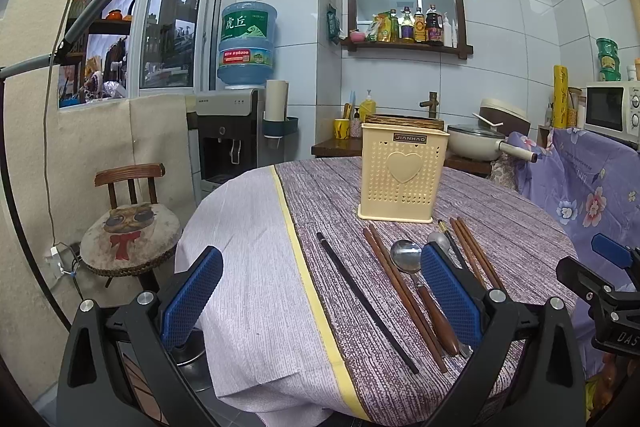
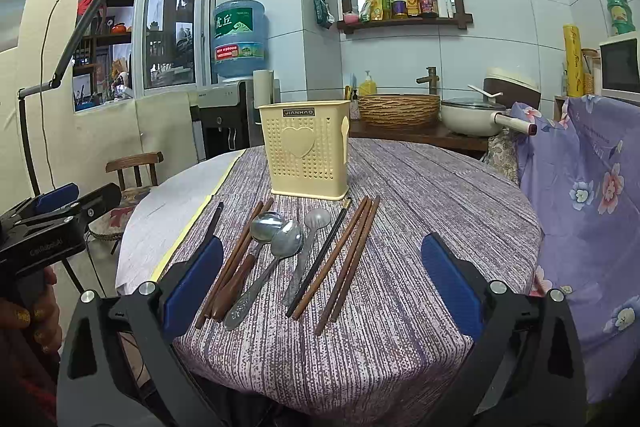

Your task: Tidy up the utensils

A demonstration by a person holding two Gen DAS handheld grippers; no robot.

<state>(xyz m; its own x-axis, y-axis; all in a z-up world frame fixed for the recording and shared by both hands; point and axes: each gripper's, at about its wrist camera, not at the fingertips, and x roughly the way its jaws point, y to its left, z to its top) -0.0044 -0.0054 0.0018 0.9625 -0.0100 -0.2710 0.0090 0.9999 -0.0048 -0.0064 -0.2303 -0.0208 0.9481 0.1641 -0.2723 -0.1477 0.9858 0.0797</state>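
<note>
Both the left gripper (image 1: pixel 322 297) and right gripper (image 2: pixel 322 285) are hanging spread and empty over the table (image 2: pixel 420 187), where three spoons (image 2: pixel 286 241), two black chopsticks (image 2: pixel 320 259) and five brown chopsticks (image 2: pixel 348 259) are lying before one cream utensil holder (image 2: pixel 306 149).

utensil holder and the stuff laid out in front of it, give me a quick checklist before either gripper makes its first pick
1. Left gripper open and empty: ok.
2. Right gripper open and empty: ok.
3. Cream utensil holder upright on the table, behind the utensils: ok.
4. Holder's inside free for utensils: cannot tell, neither view looks into the top.
5. Utensils separate enough for single picks: not ok. The two metal spoons overlap at the bowls, and the brown chopsticks lie touching in a bunch.
6. Black chopstick on the left lies alone, easy to grasp: ok.
</note>
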